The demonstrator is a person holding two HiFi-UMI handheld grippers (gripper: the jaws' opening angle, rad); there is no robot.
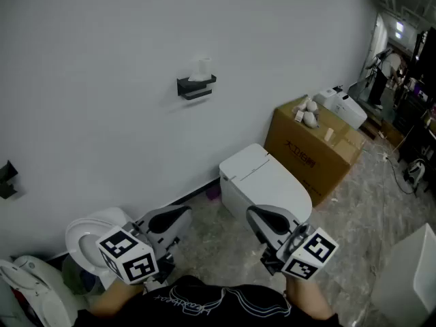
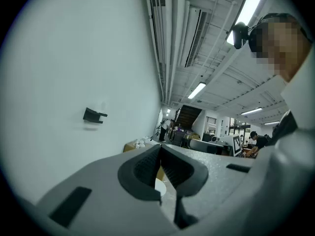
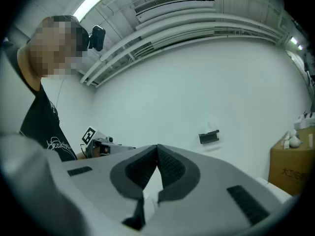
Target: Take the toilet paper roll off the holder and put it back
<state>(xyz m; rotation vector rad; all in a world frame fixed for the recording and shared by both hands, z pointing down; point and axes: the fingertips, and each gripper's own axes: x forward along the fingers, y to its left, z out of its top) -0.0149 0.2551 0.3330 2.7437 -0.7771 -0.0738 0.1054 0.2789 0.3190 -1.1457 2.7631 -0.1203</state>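
Left hand-held gripper point(image 1: 169, 218) and right hand-held gripper point(image 1: 267, 218) both have their jaws pressed together on nothing. In the gripper views the white toilet paper roll point(image 1: 203, 66) almost vanishes against the white wall point(image 1: 102, 80). The head view shows it upright on the black wall holder point(image 1: 196, 87), well apart from both. The person's forearms point(image 1: 112, 297) are cut off at the bottom edge. Both grippers sit low, side by side, about level, pointing toward the wall

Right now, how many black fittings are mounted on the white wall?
2. The holder is at upper centre in the head view, with the paper roll on top of it. A second fitting sits at the left edge, partly cut off. Others may lie outside the frame.
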